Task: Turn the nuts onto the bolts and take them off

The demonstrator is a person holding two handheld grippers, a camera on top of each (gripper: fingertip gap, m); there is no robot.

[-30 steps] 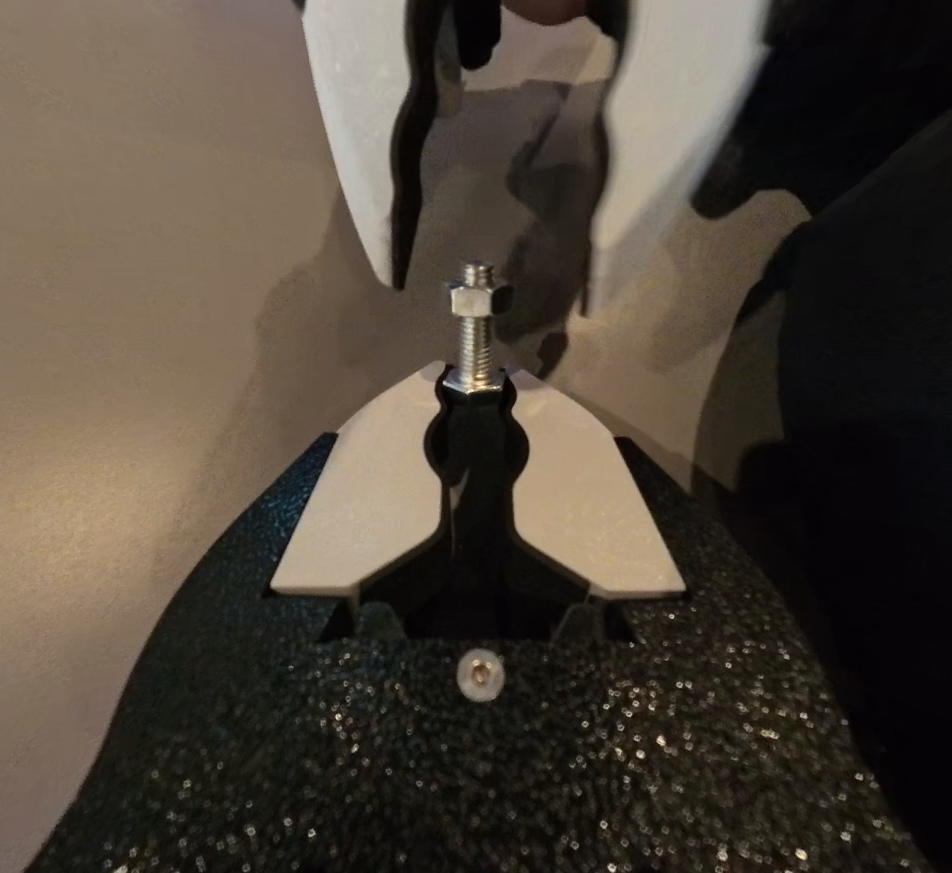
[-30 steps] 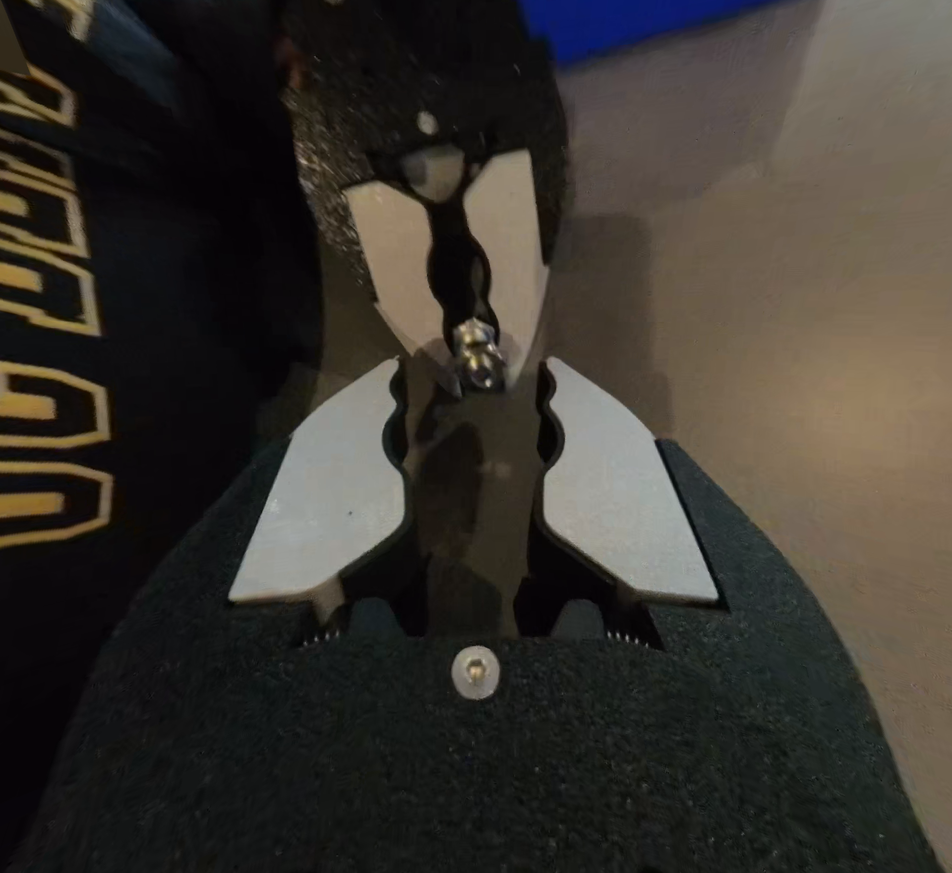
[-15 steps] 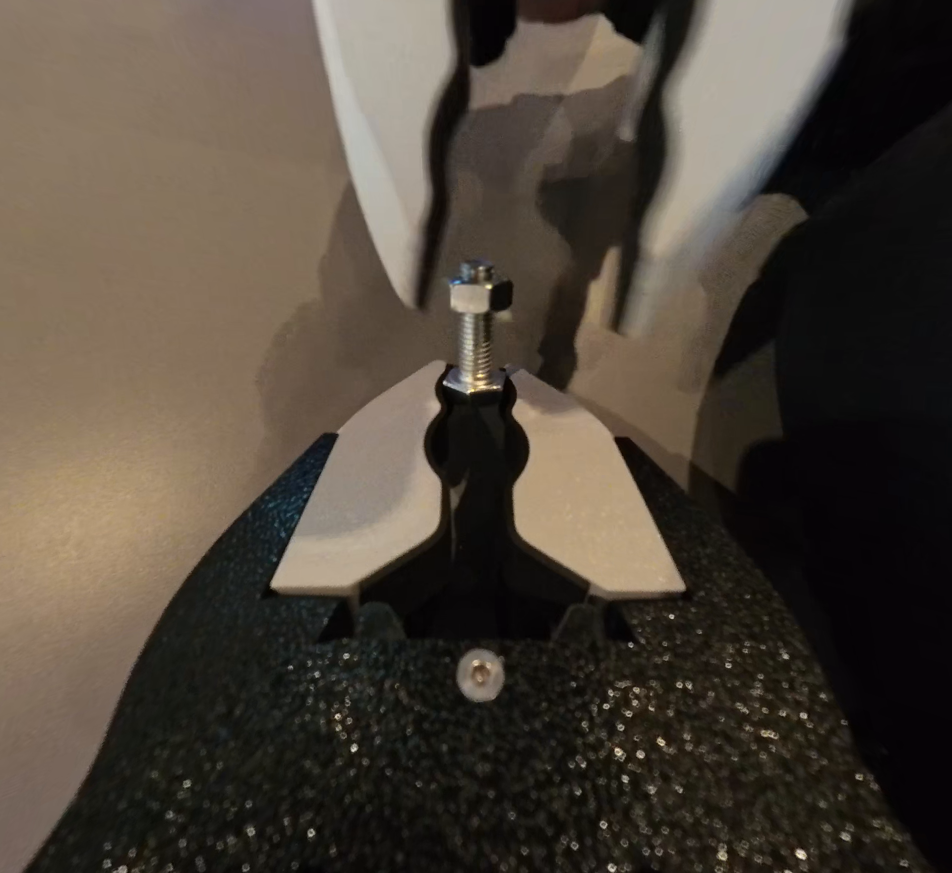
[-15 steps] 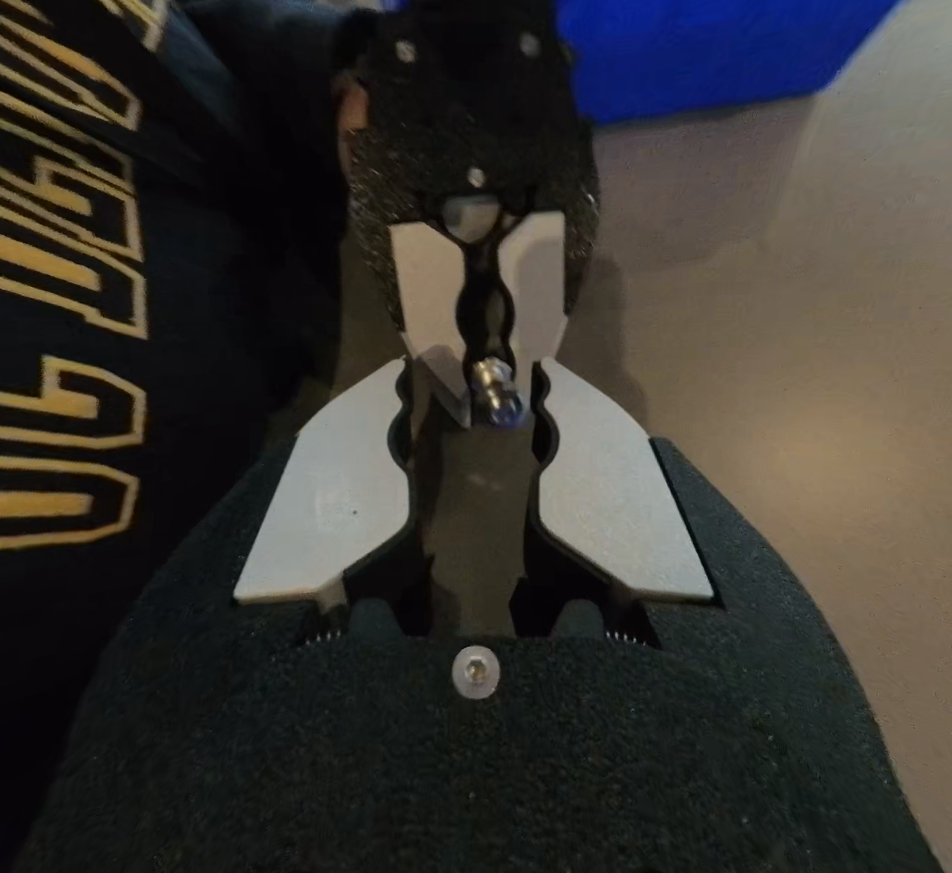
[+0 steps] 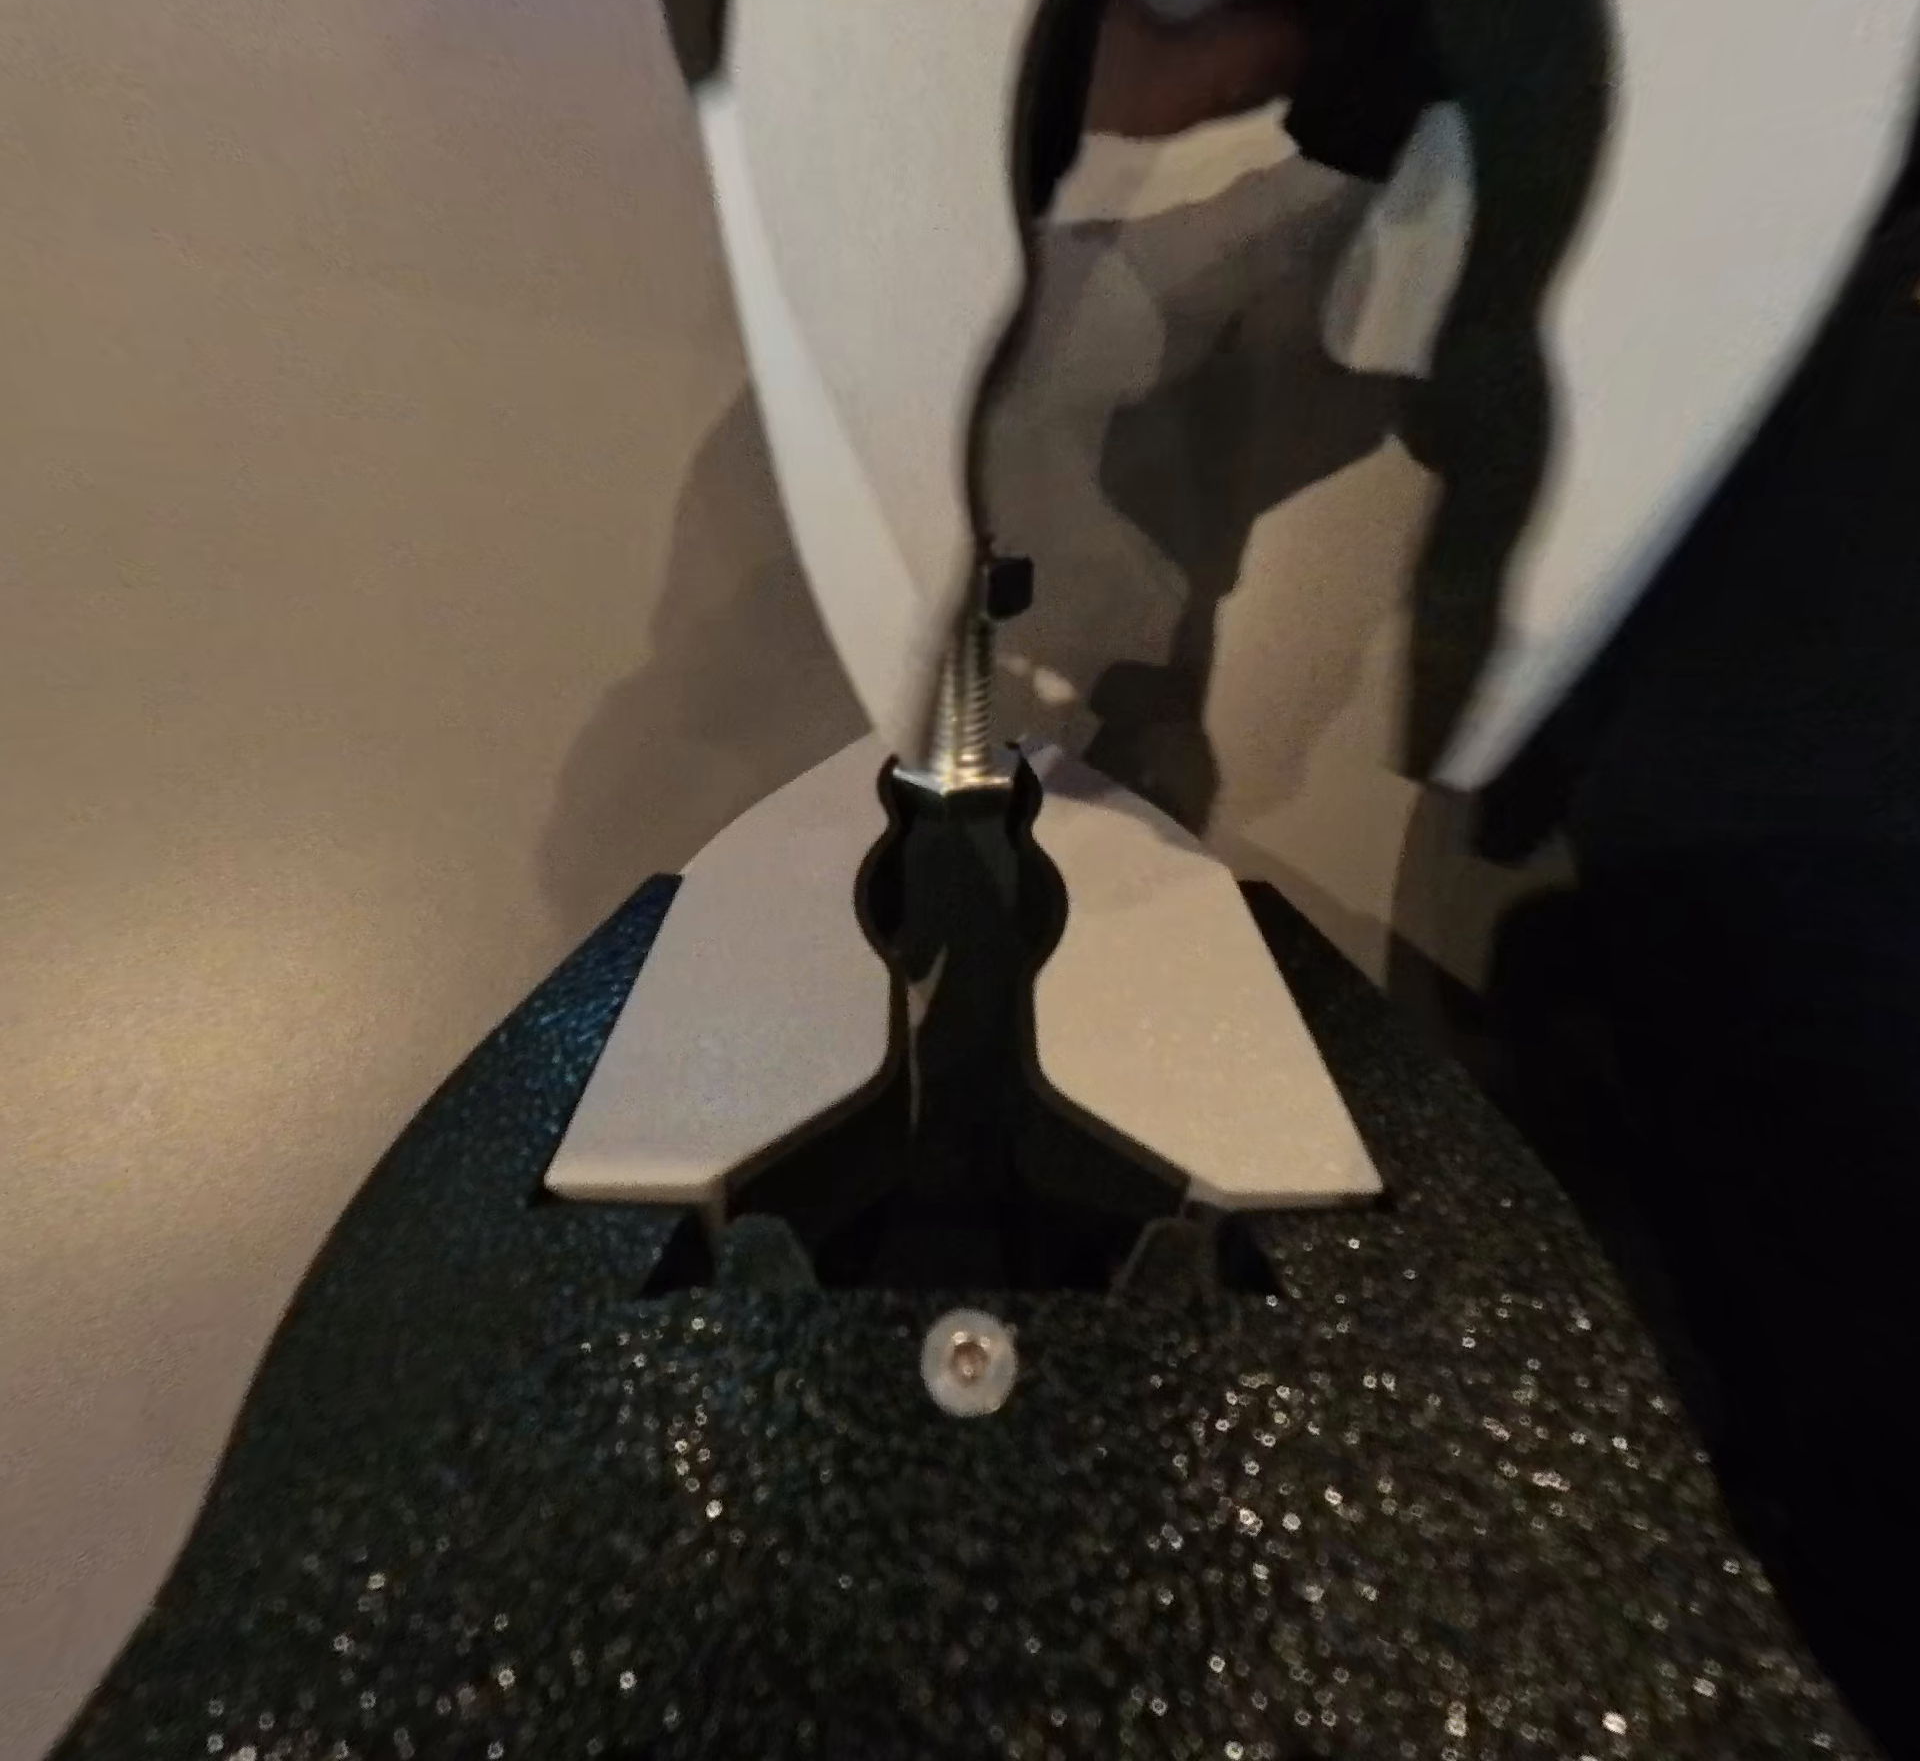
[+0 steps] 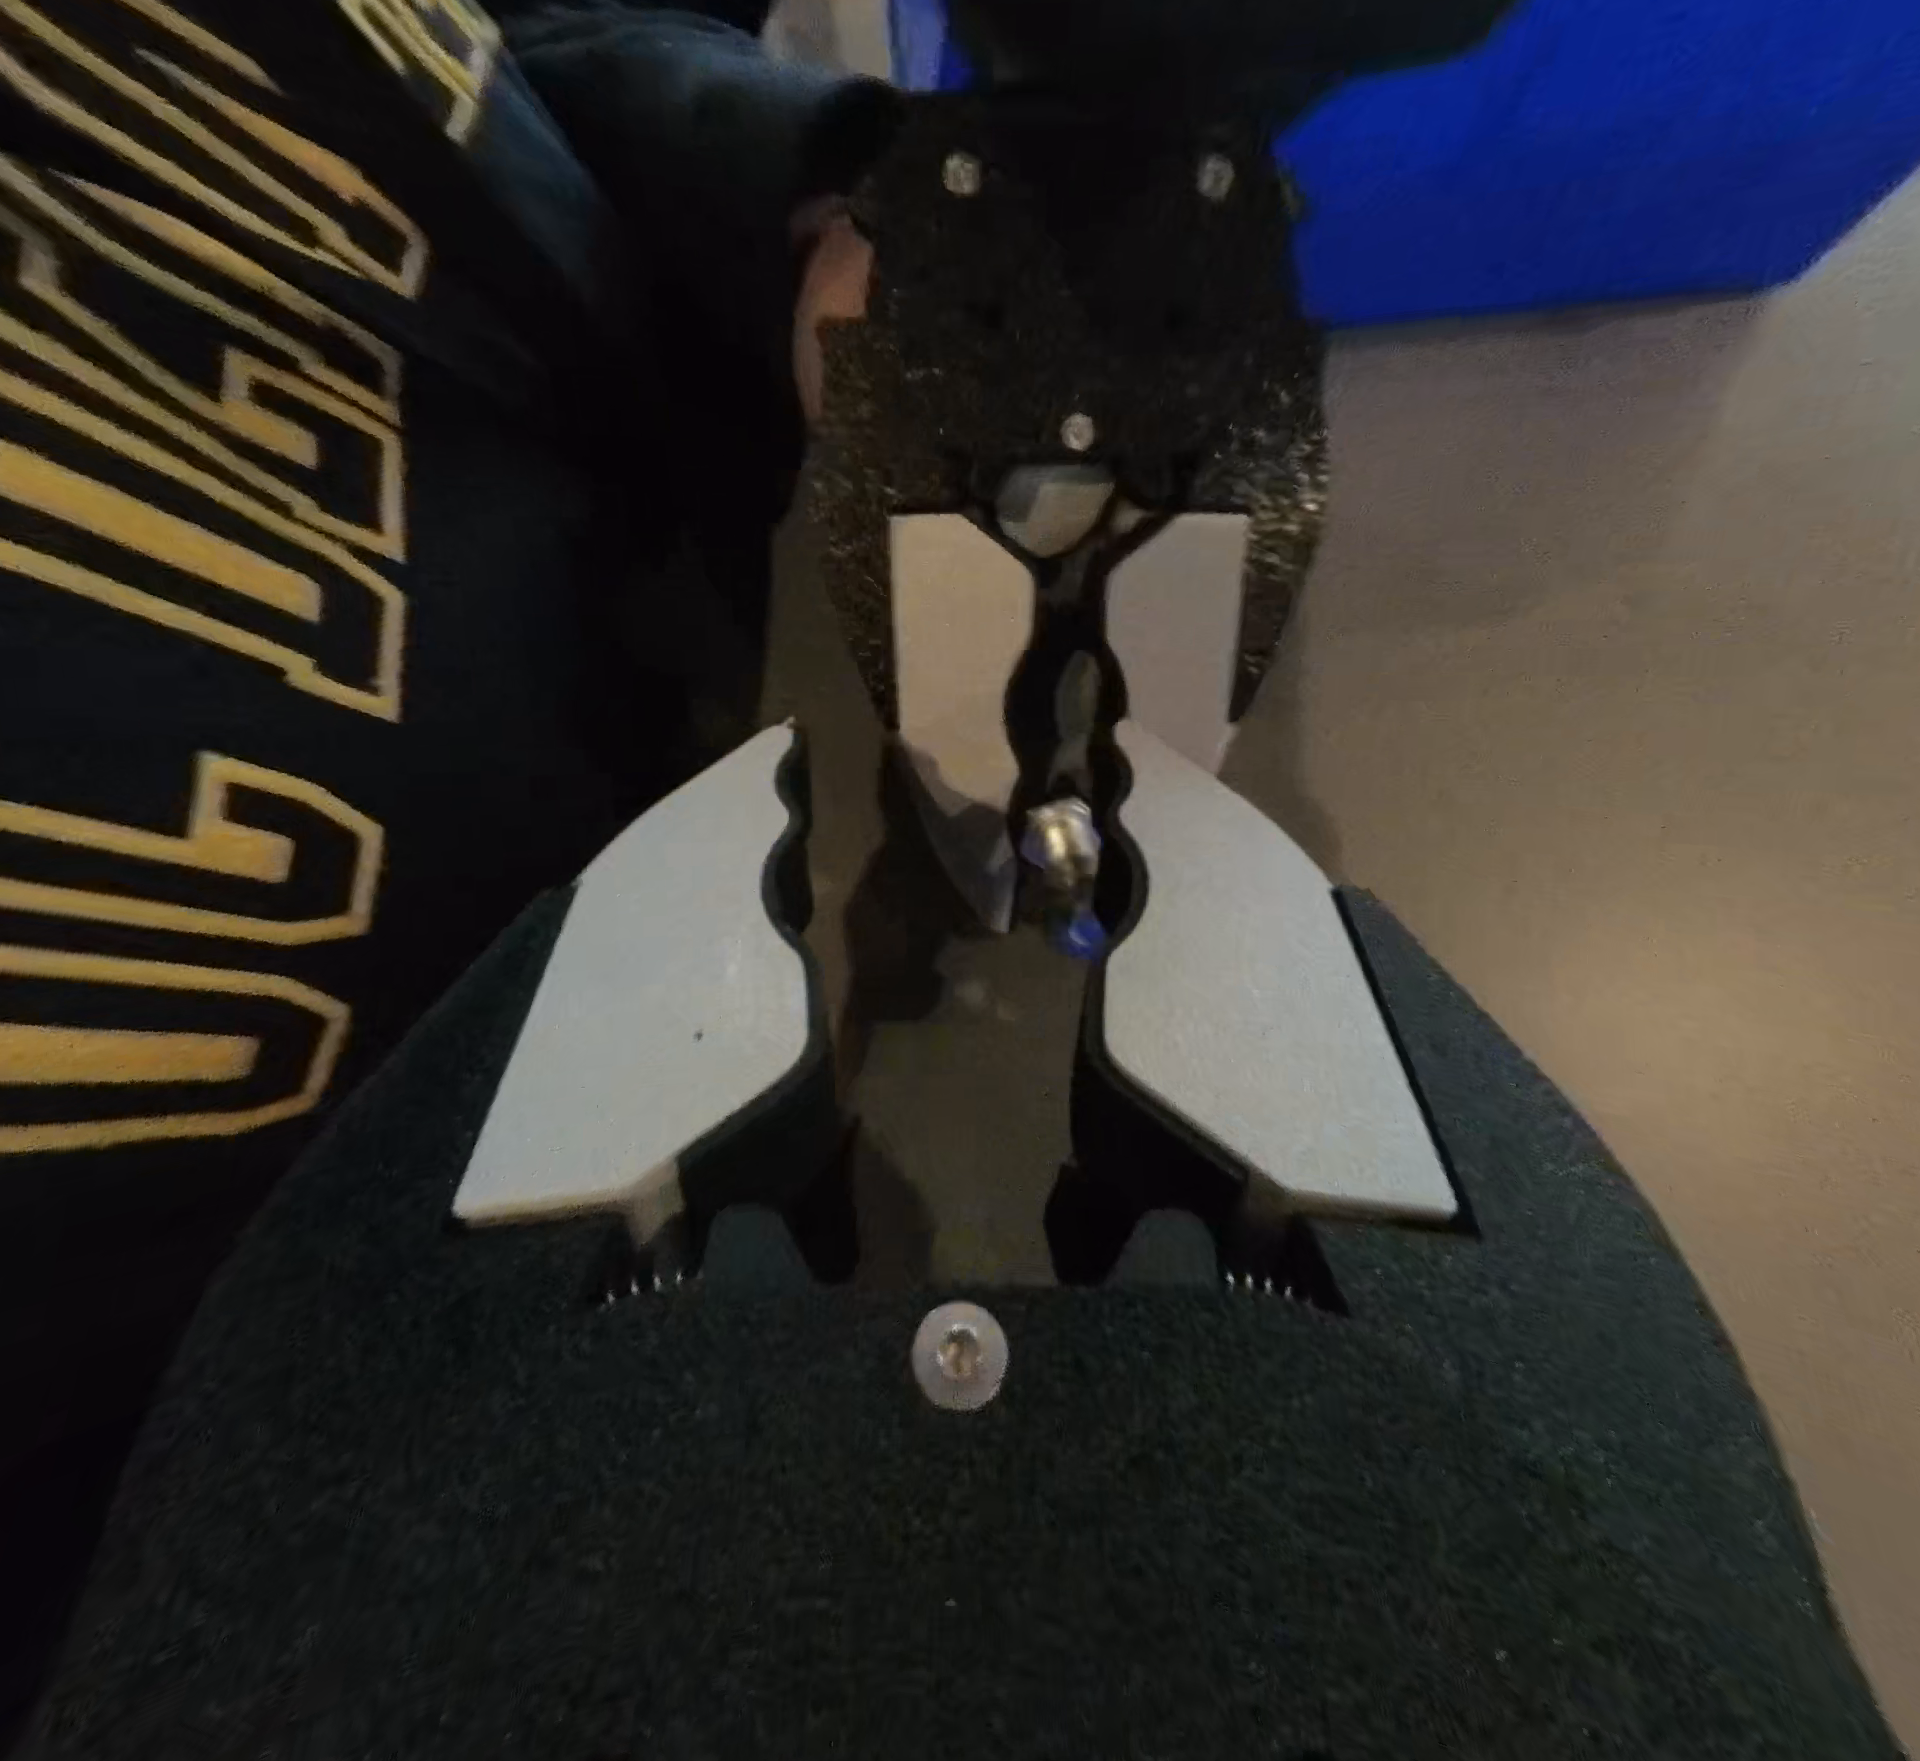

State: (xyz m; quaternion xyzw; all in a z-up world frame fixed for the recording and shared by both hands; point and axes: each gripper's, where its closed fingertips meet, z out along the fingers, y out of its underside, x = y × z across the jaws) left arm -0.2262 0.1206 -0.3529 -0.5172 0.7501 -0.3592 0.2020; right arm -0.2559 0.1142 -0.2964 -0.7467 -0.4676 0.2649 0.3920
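Observation:
In the left wrist view my left gripper (image 5: 956, 776) is shut on the head of a silver bolt (image 5: 961, 709) that points away from the camera. A nut (image 5: 1006, 584) sits near the bolt's far end. My right gripper (image 5: 1174, 745) faces it, open, with its white fingers (image 5: 852, 361) on either side of the bolt's end. The nut lies right against one finger. In the right wrist view my right gripper (image 6: 966, 776) is open, and the bolt with its nut (image 6: 1060, 844) sits between its fingertips, close to the right-hand finger (image 6: 1247, 984). The left gripper (image 6: 1055, 797) holds the bolt from the far side.
A beige tabletop (image 5: 312, 568) lies below both grippers. A person's dark sweatshirt with gold lettering (image 6: 208, 568) fills the left of the right wrist view and shows dark at the right of the left wrist view (image 5: 1766, 1088). A blue box (image 6: 1558, 101) stands behind. Some 6 cm of space lies between my two pairs of fingers.
My right gripper has moved closer to the left one, staying open, and its fingers now reach around the nut end of the bolt. The left gripper still holds the bolt.

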